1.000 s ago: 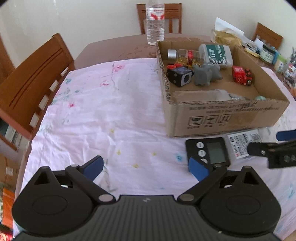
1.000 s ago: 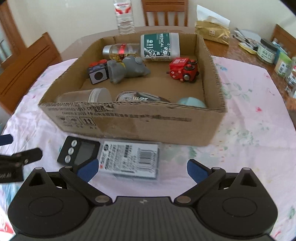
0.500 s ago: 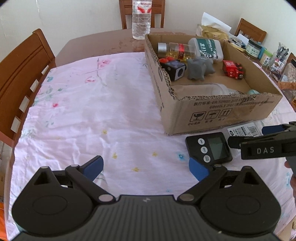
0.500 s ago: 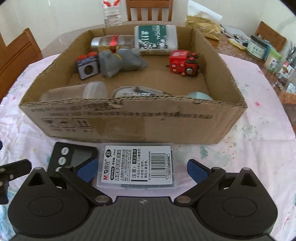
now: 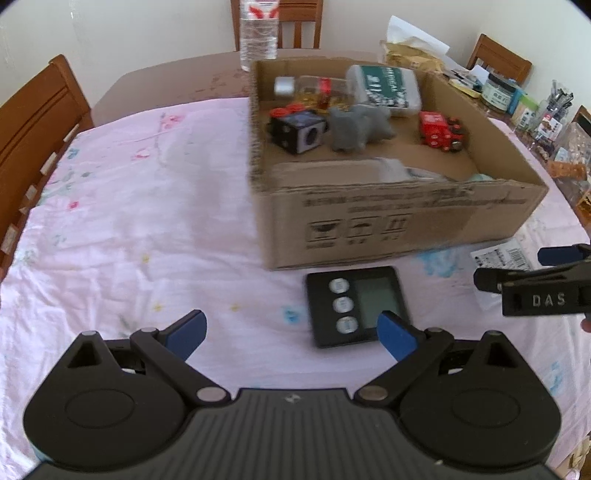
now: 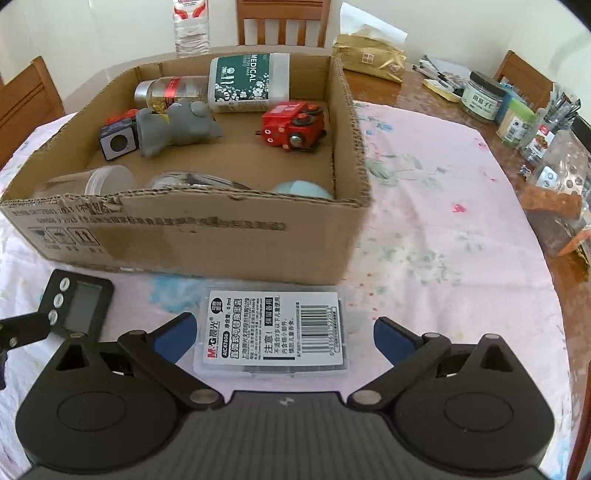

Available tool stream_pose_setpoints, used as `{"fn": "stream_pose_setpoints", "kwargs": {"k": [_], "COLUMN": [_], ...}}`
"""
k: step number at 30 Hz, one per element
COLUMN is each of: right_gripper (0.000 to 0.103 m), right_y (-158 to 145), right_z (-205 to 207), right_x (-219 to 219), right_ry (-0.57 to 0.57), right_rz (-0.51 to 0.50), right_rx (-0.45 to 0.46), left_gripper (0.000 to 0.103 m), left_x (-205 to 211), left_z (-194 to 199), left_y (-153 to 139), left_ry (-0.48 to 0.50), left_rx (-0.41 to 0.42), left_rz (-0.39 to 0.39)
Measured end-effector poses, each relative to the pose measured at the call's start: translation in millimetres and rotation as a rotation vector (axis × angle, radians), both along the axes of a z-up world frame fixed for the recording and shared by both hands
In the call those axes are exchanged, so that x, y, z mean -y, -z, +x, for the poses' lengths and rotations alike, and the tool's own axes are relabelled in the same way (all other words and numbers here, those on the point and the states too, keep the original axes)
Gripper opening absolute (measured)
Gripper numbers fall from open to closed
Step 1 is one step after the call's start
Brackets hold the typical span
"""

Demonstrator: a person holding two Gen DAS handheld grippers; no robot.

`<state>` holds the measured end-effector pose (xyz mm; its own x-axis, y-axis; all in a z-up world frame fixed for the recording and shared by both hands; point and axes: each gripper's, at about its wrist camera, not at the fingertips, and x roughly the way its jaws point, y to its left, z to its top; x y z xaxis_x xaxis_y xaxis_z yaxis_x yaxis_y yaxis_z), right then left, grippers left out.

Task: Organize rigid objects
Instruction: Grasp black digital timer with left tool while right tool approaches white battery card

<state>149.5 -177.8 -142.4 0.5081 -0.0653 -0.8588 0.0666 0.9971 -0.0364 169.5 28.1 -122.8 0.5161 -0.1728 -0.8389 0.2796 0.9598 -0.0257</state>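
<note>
both tongs wide, case and timer on the cloth by the box

my right tongs [image 6: 283, 332] stand wide apart, holding nothing. the clear case [image 6: 272, 330] with the printed label lies flat on the cloth between my two blue pads [image 6: 175, 336], touching neither that i can see. my left tongs [image 5: 291, 334] are apart too and empty. the black timer [image 5: 356, 305] lies flat just ahead of them, toward the right pad, which overlaps its near corner in the left view; i cannot tell if they touch. from the right view the timer sits just left of the case, apart from it.

both things lie just in front of the cardboard box [image 6: 177, 236], near its front wall. inside the box i see a green medical bottle [image 6: 247, 82] and a glass bottle [image 6: 170, 90] lying along the far wall, a grey soft toy [image 6: 173, 127], a dark cube [image 6: 118, 138], and a red toy train [image 6: 293, 125]. against the near wall lie a clear jar [image 6: 99, 181], something clear and blurred, and a pale blue round thing [image 6: 301, 190], all partly hidden.

the box rests on a pink floral cloth [image 5: 140, 206] over a wooden table. a water bottle [image 5: 258, 33] stands upright beyond the box. jars and clutter [image 6: 517, 110] crowd the table's right edge.
</note>
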Motion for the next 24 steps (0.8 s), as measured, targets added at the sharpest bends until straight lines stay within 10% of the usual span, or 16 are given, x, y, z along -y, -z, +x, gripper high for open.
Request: {"fn": "stream_pose_setpoints", "kwargs": {"k": [24], "right_gripper": [0.103], "right_y": [13.5], "right_z": [-27.2], "right_x": [8.1], "right_ry": [-0.240], "right_rz": [0.010], "right_rx": [0.052], "left_gripper": [0.102], "left_x": [47.0], "left_z": [2.0], "left_y": [24.8], "left_ry": [-0.086], "left_rx": [0.022], "left_rz": [0.035]}}
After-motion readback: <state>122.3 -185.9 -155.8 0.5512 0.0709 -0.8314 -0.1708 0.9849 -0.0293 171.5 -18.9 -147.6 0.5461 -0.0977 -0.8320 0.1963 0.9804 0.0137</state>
